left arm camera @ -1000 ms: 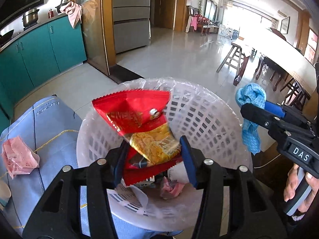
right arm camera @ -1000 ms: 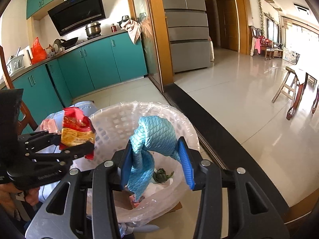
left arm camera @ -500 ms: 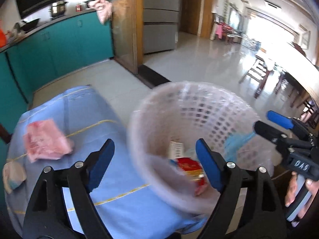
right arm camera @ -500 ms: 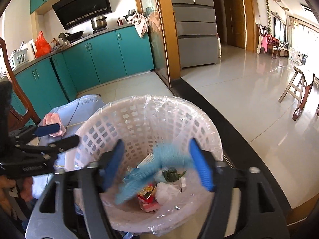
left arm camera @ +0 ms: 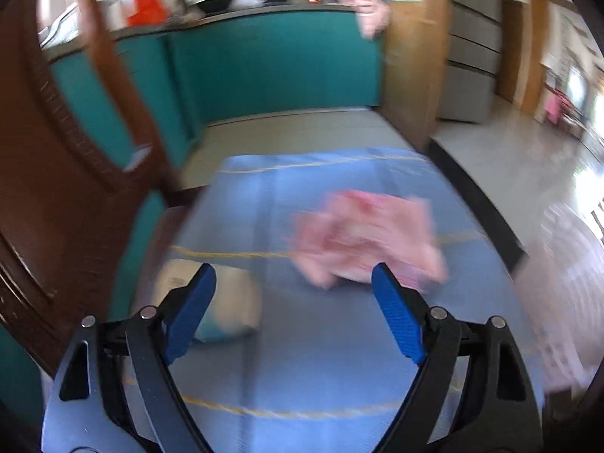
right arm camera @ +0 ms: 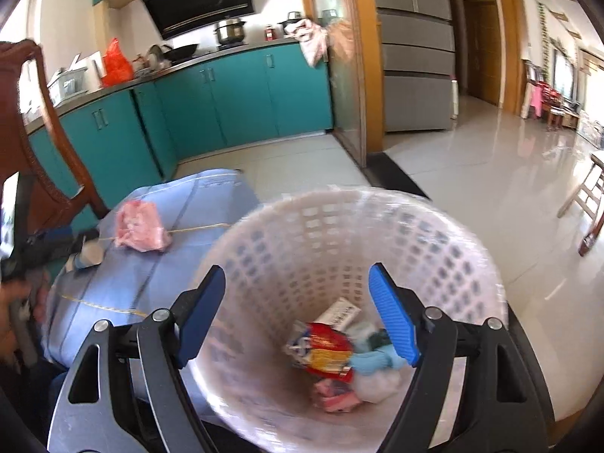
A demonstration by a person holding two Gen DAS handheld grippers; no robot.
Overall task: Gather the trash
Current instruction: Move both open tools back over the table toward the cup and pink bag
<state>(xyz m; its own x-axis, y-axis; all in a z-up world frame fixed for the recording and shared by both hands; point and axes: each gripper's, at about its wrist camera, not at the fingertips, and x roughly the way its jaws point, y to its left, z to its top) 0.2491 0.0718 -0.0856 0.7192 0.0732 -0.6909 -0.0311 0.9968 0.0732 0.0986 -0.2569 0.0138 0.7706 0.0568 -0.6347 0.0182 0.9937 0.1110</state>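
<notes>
Well, label by label:

Blur: left wrist view smeared throughout; edges soft, small detail lost.
Left gripper (left arm camera: 292,302): jaws wide apart, nothing betw. blue ribbed pads; black frame w/ silver rivets.
Right gripper (right arm camera: 298,300): last 2 readings differ by over 2, so jaws opening; nothing betw. pads, basket interior behind them.
Pink wrapper (left arm camera: 366,241): crumpled, thin, plastic-looking; on blue cloth, at 1 o'clock from left gripper's gap; print unreadable. Also in right view (right arm camera: 140,226), at 10 o'clock from basket.
Pale item (left arm camera: 230,302): rounded, whitish w/ teal tinge; partly behind left pad at 9 o'clock of the gap; can't tell what it is.
Blue cloth (left arm camera: 321,358): smooth, matte, thin yellow stitch lines; covers the surface under the trash.
Basket (right arm camera: 434,226): white plastic lattice, round, lined w/ clear film; near rim cut off by the gripper frame. In left view only a smeared white patch at 3 o'clock edge.
In basket: red-yellow snack bag (right arm camera: 324,351), glossy, crinkled; light blue cloth (right arm camera: 372,362) partly behind right pad; white box (right arm camera: 339,315), text illegible; pink scrap (right arm camera: 336,396); white wad (right arm camera: 377,385).
Hand (right arm camera: 11,302): at 9 o'clock edge, mostly cut off, holding the other gripper.
Chair (left arm camera: 56,170): dark carved wood, curved back, cropped at left.
Cabinets (right arm camera: 234,94): teal, flat doors.
</notes>
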